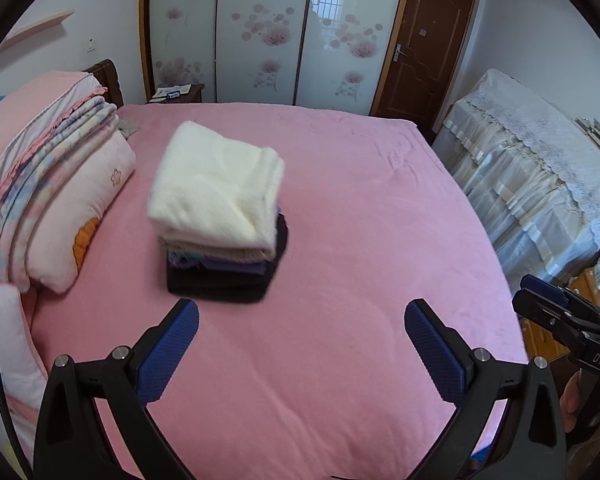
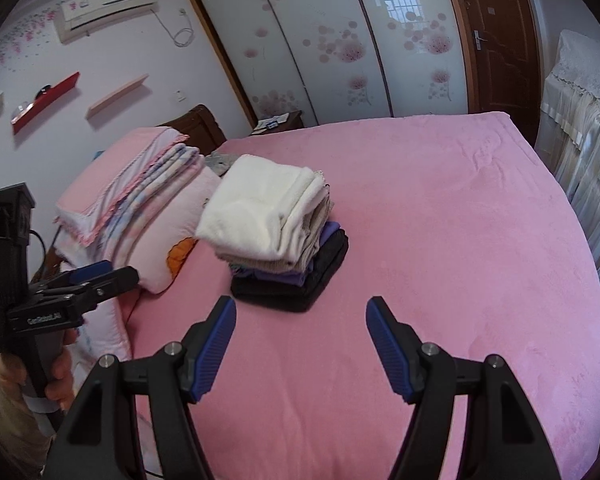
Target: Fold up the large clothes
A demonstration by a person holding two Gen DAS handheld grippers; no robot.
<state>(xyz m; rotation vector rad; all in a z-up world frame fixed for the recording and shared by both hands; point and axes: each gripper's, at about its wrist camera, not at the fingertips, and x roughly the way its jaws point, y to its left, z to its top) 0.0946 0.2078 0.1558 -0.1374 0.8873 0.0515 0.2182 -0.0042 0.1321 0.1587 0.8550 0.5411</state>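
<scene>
I look down on a wide bed covered by a pink fleece sheet [image 1: 340, 200]. At ten o'clock from my grippers lies a heap of folded pink and pastel bedding with a pale pink pillow [image 1: 60, 184]. At twelve o'clock, towards the head of the bed, sits a stack of folded clothes [image 1: 220, 216]: a fluffy cream-white garment [image 2: 260, 212] on top, beige and purple layers under it, a black one at the bottom. My left gripper [image 1: 302, 344] hangs over bare sheet, blue pads spread wide, pinching nothing. My right gripper [image 2: 302, 340] is likewise spread and empty.
</scene>
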